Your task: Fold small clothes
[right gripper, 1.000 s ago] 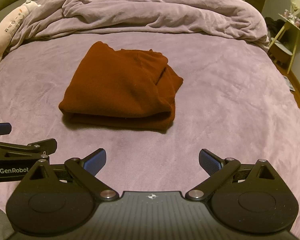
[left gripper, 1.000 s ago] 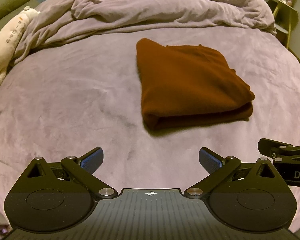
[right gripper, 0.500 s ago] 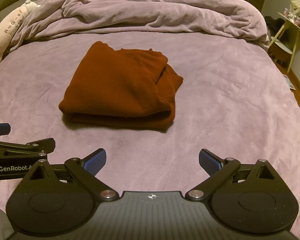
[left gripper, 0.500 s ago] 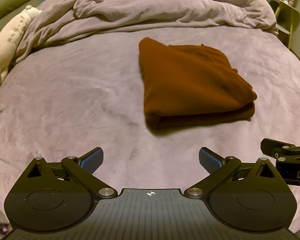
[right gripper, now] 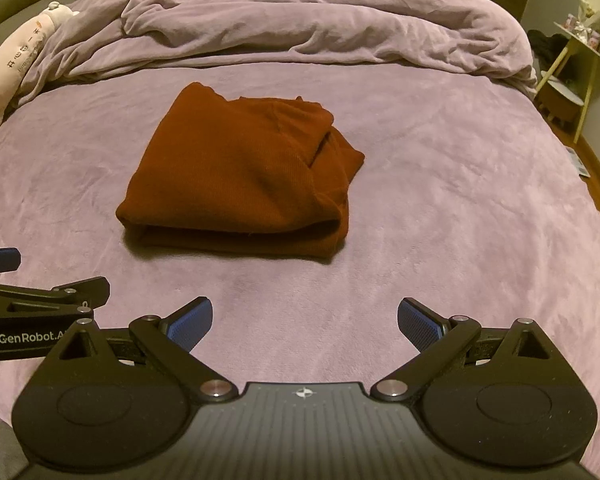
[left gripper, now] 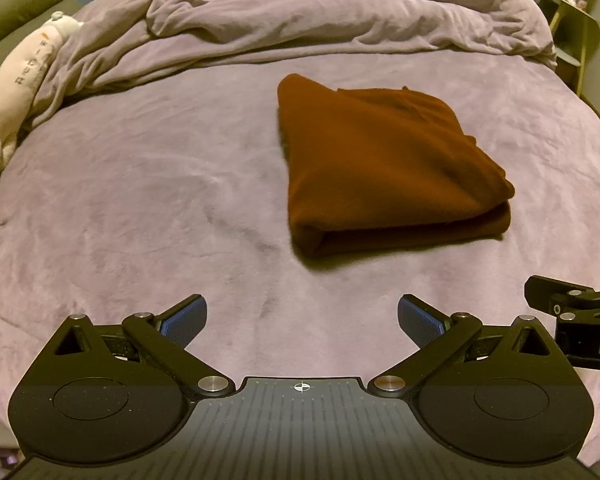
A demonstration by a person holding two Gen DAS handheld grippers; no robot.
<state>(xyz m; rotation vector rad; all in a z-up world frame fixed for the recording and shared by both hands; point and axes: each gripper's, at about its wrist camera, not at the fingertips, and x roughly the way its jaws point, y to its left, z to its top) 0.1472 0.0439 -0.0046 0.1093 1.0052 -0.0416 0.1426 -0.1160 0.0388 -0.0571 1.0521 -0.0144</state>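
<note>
A rust-brown garment [left gripper: 384, 164] lies folded into a thick rectangle on the purple bed cover [left gripper: 140, 184]. It also shows in the right wrist view [right gripper: 244, 176], with its folded edge toward me. My left gripper [left gripper: 302, 316] is open and empty, held back from the garment and to its left. My right gripper [right gripper: 304, 318] is open and empty, held back from the garment's near edge. Each gripper shows at the other view's side edge.
A rumpled purple duvet [left gripper: 320, 16] is bunched across the back of the bed. A long cream plush toy [left gripper: 16, 92] lies at the left edge. A small side table [right gripper: 576, 56] stands off the bed's right side.
Both grippers have drifted slightly; the garment sits a little farther right in the left wrist view. Both stay open and empty. The garment has not moved.
</note>
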